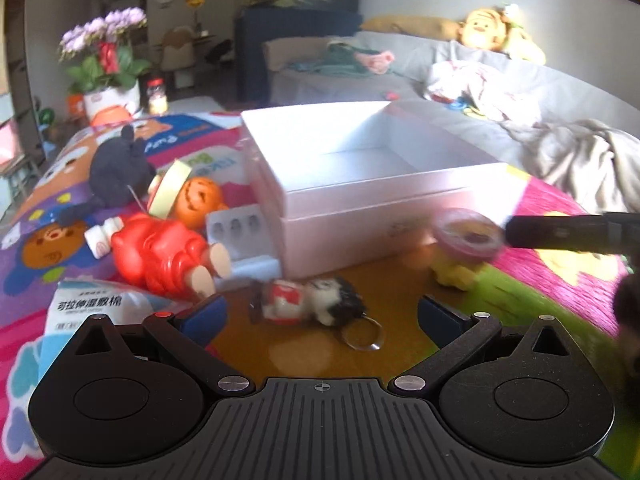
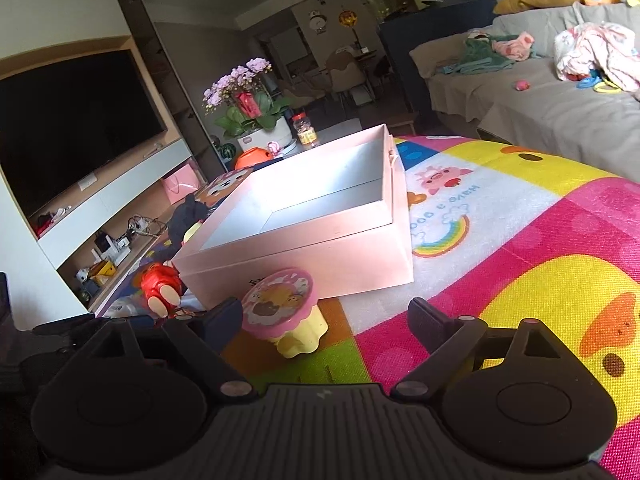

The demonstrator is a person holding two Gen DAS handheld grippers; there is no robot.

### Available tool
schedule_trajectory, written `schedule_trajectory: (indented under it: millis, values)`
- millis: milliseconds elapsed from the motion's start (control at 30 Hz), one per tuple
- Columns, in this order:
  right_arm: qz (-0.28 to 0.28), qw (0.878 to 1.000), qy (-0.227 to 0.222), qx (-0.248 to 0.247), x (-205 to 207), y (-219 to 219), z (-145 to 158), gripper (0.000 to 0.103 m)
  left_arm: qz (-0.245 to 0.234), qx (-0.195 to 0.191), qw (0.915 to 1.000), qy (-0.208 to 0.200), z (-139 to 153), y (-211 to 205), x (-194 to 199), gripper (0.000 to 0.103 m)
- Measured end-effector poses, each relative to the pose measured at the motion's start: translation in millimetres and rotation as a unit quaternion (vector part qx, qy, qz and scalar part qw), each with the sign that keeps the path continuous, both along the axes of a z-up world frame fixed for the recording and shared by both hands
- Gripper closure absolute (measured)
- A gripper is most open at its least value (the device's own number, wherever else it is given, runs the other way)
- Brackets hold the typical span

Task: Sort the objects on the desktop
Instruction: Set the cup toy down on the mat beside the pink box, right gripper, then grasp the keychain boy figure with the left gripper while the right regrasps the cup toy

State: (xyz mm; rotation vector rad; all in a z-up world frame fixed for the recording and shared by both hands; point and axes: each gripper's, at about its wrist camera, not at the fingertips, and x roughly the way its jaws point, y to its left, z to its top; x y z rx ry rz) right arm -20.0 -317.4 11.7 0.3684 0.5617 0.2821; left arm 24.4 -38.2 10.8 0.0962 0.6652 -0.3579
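An open pale pink box [image 1: 372, 196] stands on the colourful play mat, also in the right wrist view [image 2: 316, 236], and looks empty. My left gripper [image 1: 322, 318] is open just above a small doll keychain [image 1: 308, 300]. A red figure [image 1: 160, 252], an orange pumpkin toy [image 1: 200, 200], a tape roll [image 1: 168, 188] and a black plush [image 1: 120, 168] lie left of the box. My right gripper [image 2: 326, 322] is open beside a pink-topped yellow cupcake toy [image 2: 284, 312], which sits near its left finger. That toy shows blurred in the left wrist view [image 1: 464, 240].
A white packet [image 1: 96, 304] and a white plastic tray [image 1: 240, 236] lie near the left finger. A flower pot [image 2: 256, 120] and a jar [image 2: 306, 130] stand beyond the box. A grey sofa [image 2: 540, 112] with clothes runs along the right.
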Motion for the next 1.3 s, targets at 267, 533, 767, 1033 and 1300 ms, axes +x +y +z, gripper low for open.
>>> schedule_trajectory:
  millis: [267,533,767,1033,1300]
  values:
    - [-0.02,0.999,0.004,0.028,0.9,-10.4,-2.1,0.007,-0.139,-0.074,0.9867,0.041,5.6,-15.6,-33.1,0.0]
    - [-0.03,0.999,0.007,0.04,2.7,-14.9,-3.9,0.006,-0.067,0.012,0.9977,-0.006,-0.4,-20.6,-15.0,0.002]
    - [-0.028,0.999,0.007,0.024,6.4,-10.4,-4.2,0.006,-0.064,0.032,0.9974,-0.009,-11.5,-42.6,-4.6,0.035]
    - [0.038,0.994,-0.008,-0.104,2.7,36.2,11.7,0.006,-0.018,0.076,0.9966,-0.025,-5.3,-13.1,-44.9,0.07]
    - [0.066,0.977,0.008,-0.204,25.4,79.3,5.4,0.006,-0.004,0.029,0.9996,-0.003,-0.1,21.7,-82.0,0.041]
